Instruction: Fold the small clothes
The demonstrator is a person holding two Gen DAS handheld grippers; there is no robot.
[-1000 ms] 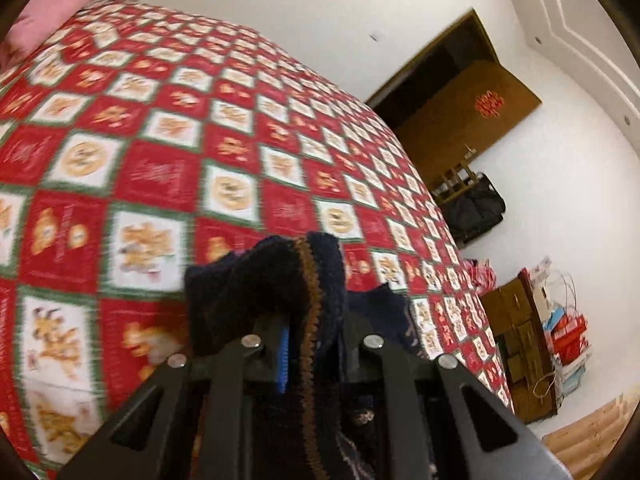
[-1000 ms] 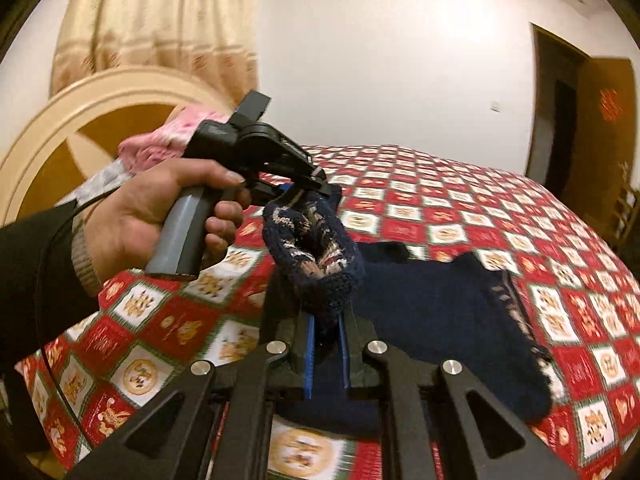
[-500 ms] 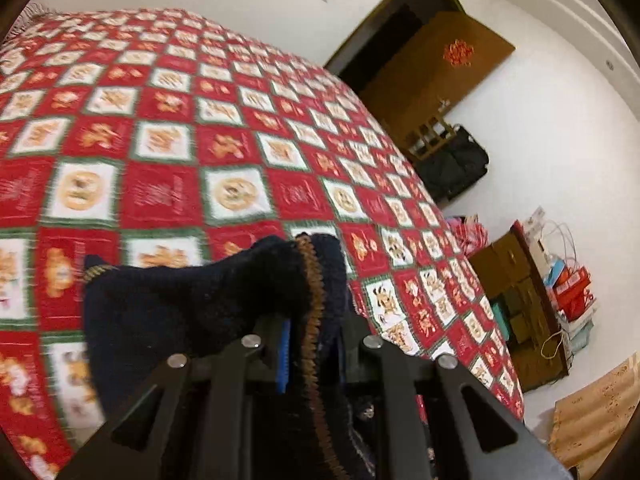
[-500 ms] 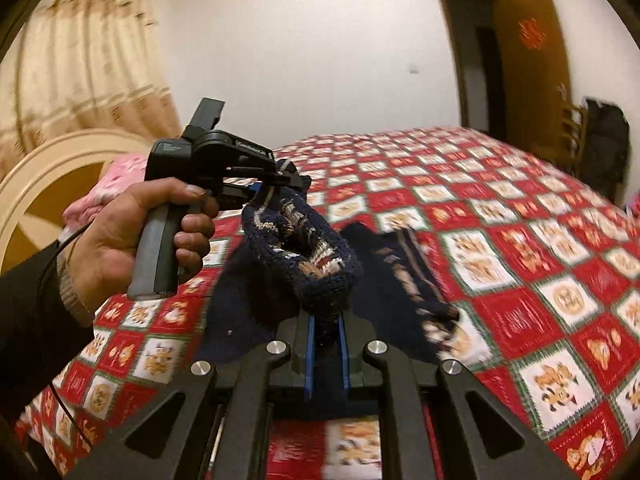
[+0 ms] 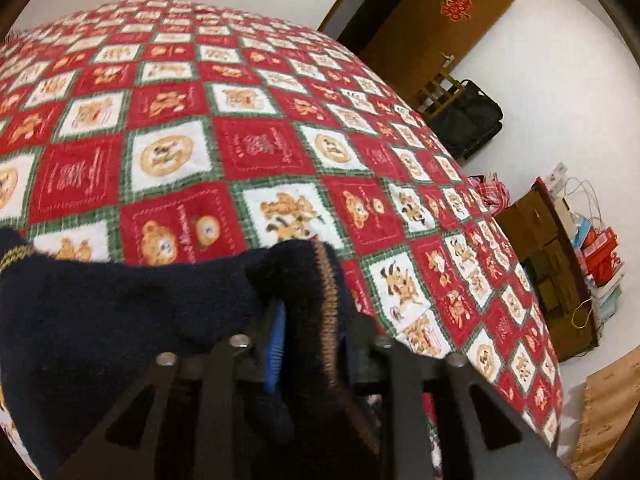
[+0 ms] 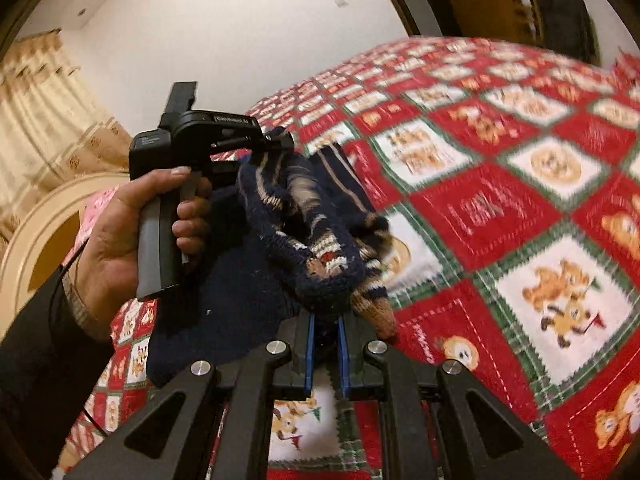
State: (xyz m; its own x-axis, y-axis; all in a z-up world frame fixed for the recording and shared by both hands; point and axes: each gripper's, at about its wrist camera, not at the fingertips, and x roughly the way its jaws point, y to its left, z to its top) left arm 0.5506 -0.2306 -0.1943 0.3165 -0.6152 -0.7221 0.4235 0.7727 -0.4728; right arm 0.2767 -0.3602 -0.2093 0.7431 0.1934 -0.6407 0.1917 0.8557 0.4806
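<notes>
A small navy knitted sweater (image 5: 120, 312) with tan and white patterned bands is held up over the red patchwork bed cover (image 5: 260, 148). My left gripper (image 5: 308, 280) is shut on a tan-trimmed edge of the sweater. In the right wrist view the sweater (image 6: 304, 240) hangs bunched between both grippers. My right gripper (image 6: 326, 312) is shut on its patterned part. The left gripper (image 6: 276, 144) shows there in a hand, pinching the far edge.
The bed cover (image 6: 520, 200) fills the foreground. A cream headboard (image 6: 36, 224) and curtain (image 6: 40, 112) stand at the left. A wooden door (image 5: 432, 24), black bag (image 5: 468, 120) and a wooden cabinet (image 5: 548, 272) with clutter stand beside the bed.
Both grippers have swung to the right with the sweater. The sweater has been dragged across the cover and now hangs more bunched between them.
</notes>
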